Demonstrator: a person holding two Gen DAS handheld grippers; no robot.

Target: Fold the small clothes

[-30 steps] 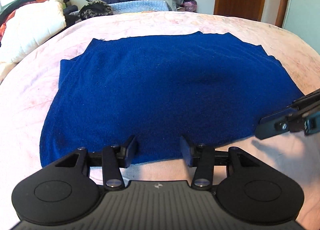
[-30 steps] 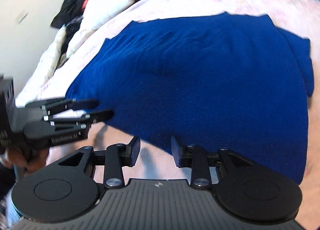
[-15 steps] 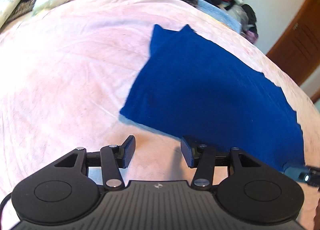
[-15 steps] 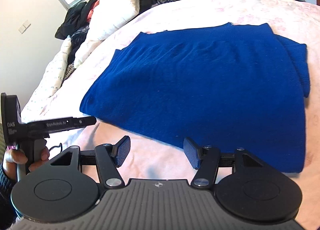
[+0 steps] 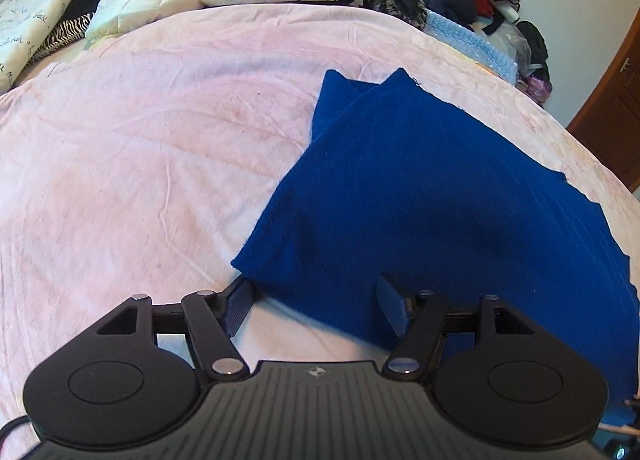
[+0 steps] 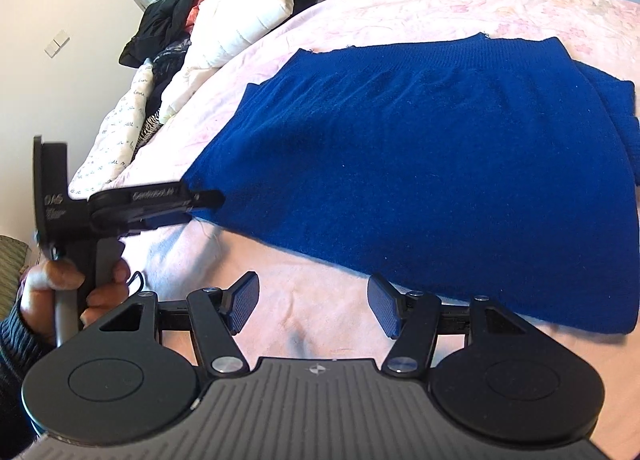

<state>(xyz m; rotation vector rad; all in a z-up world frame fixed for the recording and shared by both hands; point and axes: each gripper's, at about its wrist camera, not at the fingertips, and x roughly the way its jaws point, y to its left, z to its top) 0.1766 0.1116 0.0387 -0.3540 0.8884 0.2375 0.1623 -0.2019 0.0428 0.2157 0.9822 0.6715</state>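
We see a blue sweater [image 6: 420, 164] lying flat and folded on the pink bed [image 5: 140, 164]. Our left tongs [image 5: 316, 306] have just been opening around its corner; right tongs [image 6: 314, 304] stand wide, empty.

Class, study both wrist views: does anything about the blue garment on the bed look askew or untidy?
Yes. The blue garment lies mostly flat on the pink bedspread, but a folded-under layer pokes out past its right edge and its far hem is frayed, so the edges don't line up.

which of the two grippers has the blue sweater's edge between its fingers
The left gripper: the near corner of the blue sweater lies between its open fingers. The right gripper frames only bare pink bedsheet, short of the hem.
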